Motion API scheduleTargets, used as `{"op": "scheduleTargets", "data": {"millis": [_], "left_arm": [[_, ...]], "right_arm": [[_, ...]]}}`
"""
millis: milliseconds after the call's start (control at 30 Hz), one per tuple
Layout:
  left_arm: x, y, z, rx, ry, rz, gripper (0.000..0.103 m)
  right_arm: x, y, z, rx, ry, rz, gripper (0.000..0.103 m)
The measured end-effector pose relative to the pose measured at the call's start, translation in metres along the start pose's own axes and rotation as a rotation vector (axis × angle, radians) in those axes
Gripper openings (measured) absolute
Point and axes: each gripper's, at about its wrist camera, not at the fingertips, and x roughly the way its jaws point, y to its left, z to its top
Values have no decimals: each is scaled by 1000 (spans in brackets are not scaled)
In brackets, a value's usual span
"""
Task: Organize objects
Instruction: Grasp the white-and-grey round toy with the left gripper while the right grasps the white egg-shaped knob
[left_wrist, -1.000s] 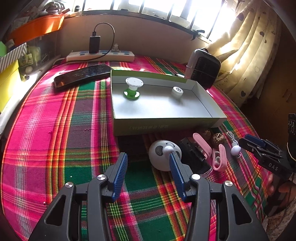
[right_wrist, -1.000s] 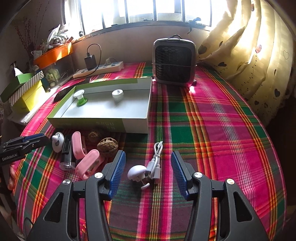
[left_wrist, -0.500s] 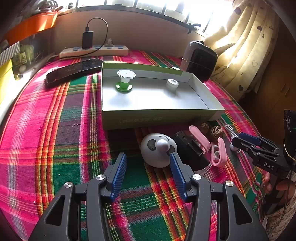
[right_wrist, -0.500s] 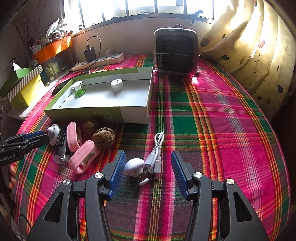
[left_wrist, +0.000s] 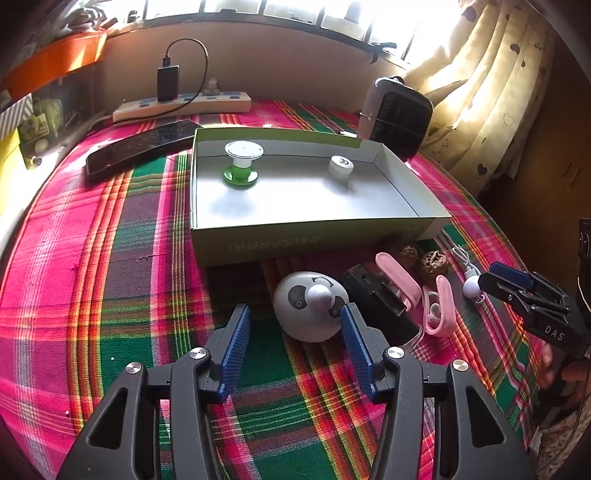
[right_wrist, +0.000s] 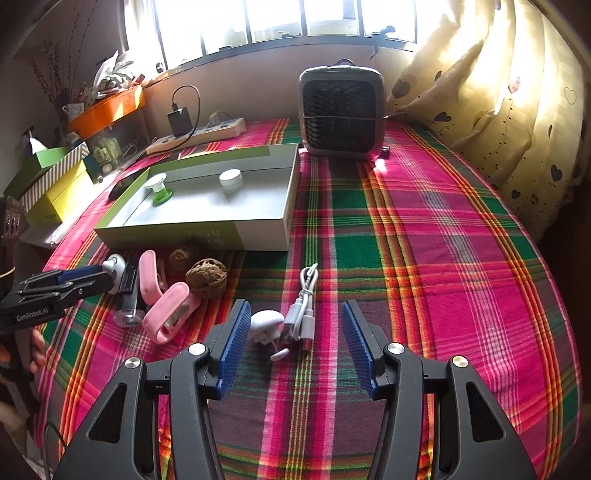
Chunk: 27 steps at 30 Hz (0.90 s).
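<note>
A shallow green box (left_wrist: 317, 242) (right_wrist: 199, 236) holds a green-and-white spool (left_wrist: 242, 162) and a small white cap (left_wrist: 340, 167). In front of it lie a white panda-faced egg (left_wrist: 312, 310), a black device (left_wrist: 384, 306), pink clips (left_wrist: 437, 306) (right_wrist: 168, 314), walnuts (right_wrist: 207, 277) and a white charger plug with cable (right_wrist: 295, 317). My left gripper (left_wrist: 293, 325) is open, its fingers either side of the egg's near end. My right gripper (right_wrist: 293, 332) is open around the plug and cable.
A black heater (right_wrist: 341, 110) stands behind the box at its right end. A power strip (left_wrist: 181, 105) and a dark phone (left_wrist: 140, 147) lie at the back left. Boxes and an orange tray (right_wrist: 107, 107) sit left. A curtain (right_wrist: 498, 92) hangs right.
My left gripper has moved forward and right until its fingers flank the panda egg. My right gripper has closed in on the plug and cable.
</note>
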Motion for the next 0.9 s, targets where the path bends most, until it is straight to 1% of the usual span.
{"op": "scheduleTargets", "data": {"millis": [100,167,333,567,800,867,900], "left_arm": [[2,-2,2,5,4,11,50],[3,-3,4,6,6,16,50],[5,-4,5,11,5,30,50],[5,-5,5,10,3,28,50],[5,-5,4,10,2,30,50],[5,-5,4,14,2,32,50],[5,-5,5,15,2,33,50]], "right_arm": [[3,8,-2,-36,7,14,52],[3,11,-2,-50,5,41,52],[3,15,-1,-58,0,68,52],[5,22,-4,-72,13,109,52],[4,24,-10,-74,34,110,52],[5,25,-10,-80,39,102,47],[6,26,-9,-83,42,99,46]]}}
